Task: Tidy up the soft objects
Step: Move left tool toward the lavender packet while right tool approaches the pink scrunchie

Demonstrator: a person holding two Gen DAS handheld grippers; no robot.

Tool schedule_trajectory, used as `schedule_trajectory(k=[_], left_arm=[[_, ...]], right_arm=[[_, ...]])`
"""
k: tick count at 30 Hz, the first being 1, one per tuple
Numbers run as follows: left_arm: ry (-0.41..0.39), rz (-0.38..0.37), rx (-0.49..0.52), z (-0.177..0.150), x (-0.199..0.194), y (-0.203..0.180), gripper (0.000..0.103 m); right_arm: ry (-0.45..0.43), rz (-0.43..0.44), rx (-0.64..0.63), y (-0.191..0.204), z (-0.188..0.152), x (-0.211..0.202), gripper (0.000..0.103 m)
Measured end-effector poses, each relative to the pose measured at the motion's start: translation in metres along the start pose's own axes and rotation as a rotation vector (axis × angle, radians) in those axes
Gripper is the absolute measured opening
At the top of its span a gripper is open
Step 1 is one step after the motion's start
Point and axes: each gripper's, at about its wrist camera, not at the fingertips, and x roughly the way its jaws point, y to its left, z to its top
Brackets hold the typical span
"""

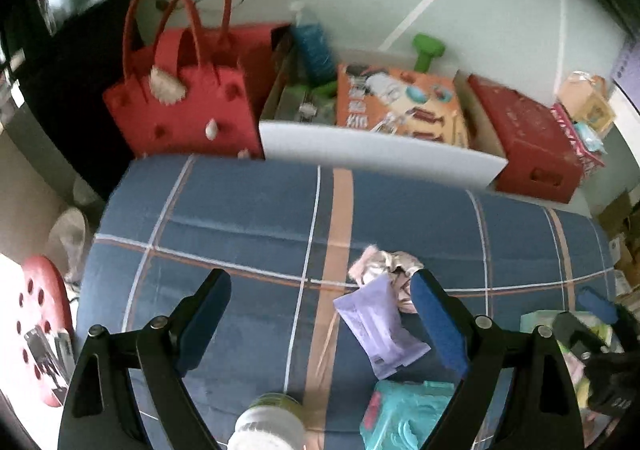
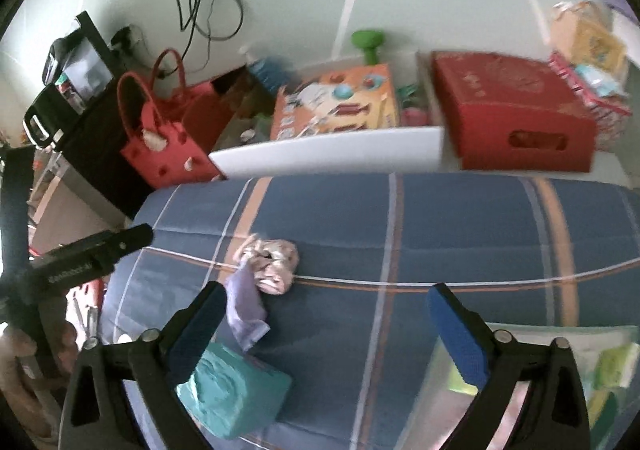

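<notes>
Lavender film, glossy and creased, is what I see first through the left wrist camera: a flat purple pouch [image 1: 380, 326] lies on the blue plaid bed [image 1: 248, 218], its long axis running from upper left to lower right, just inside the right-hand blue pad. My left gripper [image 1: 320, 324] has its jaws spread wide and empty, so the pouch sits off to the right of their centre line rather than between them. Touching the pouch's far end is a crumpled pink scrunchie [image 1: 386, 264], soft satin-like folds. Nearer the camera lies a teal tissue pack [image 1: 404, 416], puffy wrapped plastic, and a white-capped bottle [image 1: 268, 426] pokes in at the bottom edge.

From the right wrist camera, my right gripper [image 2: 326, 330] is also released, nothing between its pads. Here the purple pouch [image 2: 246, 308] lies just beside the left-hand pad, the pink scrunchie [image 2: 270, 264] beyond it and the teal tissue pack [image 2: 236, 390] partly under that same finger. A clear bin [image 2: 520, 334] holding pale soft packets sits at the lower right, under the right-hand finger.

I judge the left gripper nearer to the pouch, though either would need to shift sideways to straddle its narrow width.
</notes>
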Motion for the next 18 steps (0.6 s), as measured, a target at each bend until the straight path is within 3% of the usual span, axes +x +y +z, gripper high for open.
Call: schedule_trajectory(k=[10, 13, 15, 18], left_arm=[[0.218, -0.051, -0.118, -0.010, 0.066, 0.001, 0.091], [0.246, -0.054, -0.117, -0.013, 0.080, -0.007, 0.091], [0.254, -0.031, -0.097, -0.015, 0.087, -0.013, 0.090], [0.289, -0.041, -0.090, -0.018, 0.100, -0.018, 0.081]], right_arm=[[0.173, 0.108, 0.014, 0.007, 0.011, 0.078, 0.071], [0.206, 0.140, 0.037, 0.006, 0.010, 0.094, 0.066], [0.229, 0.156, 0.033, 0.006, 0.010, 0.104, 0.054], [0.254, 0.173, 0.043, 0.007, 0.010, 0.116, 0.049]])
